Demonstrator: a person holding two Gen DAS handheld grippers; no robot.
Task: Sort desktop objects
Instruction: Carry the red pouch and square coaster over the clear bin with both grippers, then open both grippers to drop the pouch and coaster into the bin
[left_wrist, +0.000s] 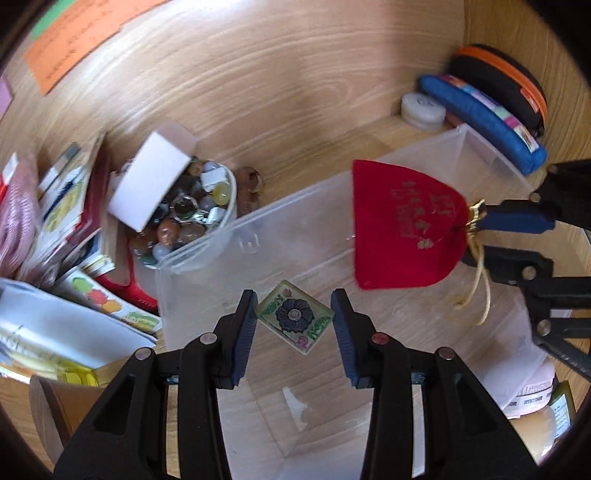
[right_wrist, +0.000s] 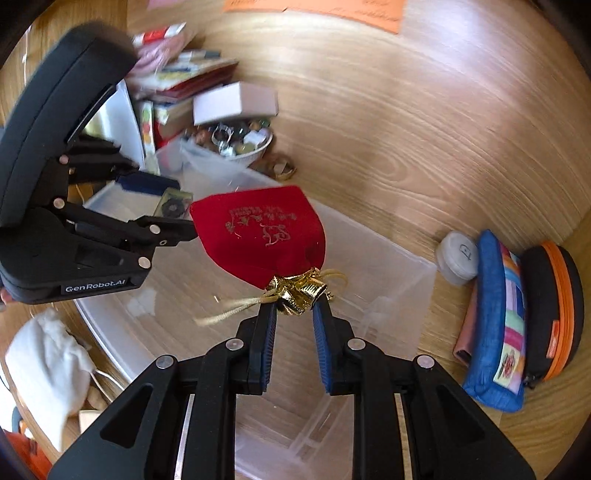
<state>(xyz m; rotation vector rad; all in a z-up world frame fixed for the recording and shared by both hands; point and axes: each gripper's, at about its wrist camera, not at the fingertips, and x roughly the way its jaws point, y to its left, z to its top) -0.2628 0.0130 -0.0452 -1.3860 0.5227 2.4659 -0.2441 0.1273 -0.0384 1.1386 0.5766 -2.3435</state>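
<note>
My left gripper (left_wrist: 294, 314) is over a clear plastic bin (left_wrist: 207, 243). A square glass tile with a dark flower (left_wrist: 294, 316) hangs between its pads; the left pad touches its corner, and a gap shows on the right. My right gripper (right_wrist: 294, 308) is shut on the gold-tied neck (right_wrist: 295, 291) of a red velvet pouch (right_wrist: 260, 232), held over the same bin (right_wrist: 399, 288). The pouch also shows in the left wrist view (left_wrist: 402, 225), with the right gripper (left_wrist: 476, 236) at its right. The tile shows in the right wrist view (right_wrist: 173, 206) beside the left gripper (right_wrist: 162, 206).
A white bowl of polished stones (left_wrist: 192, 218) with a white box (left_wrist: 151, 184) on it stands left of the bin. Books and cards (left_wrist: 66, 229) are stacked at far left. A blue pouch (right_wrist: 498, 325), an orange-trimmed black case (right_wrist: 554, 310) and a white round container (right_wrist: 458, 258) lie at right. A white cloth bag (right_wrist: 48, 365) lies at lower left.
</note>
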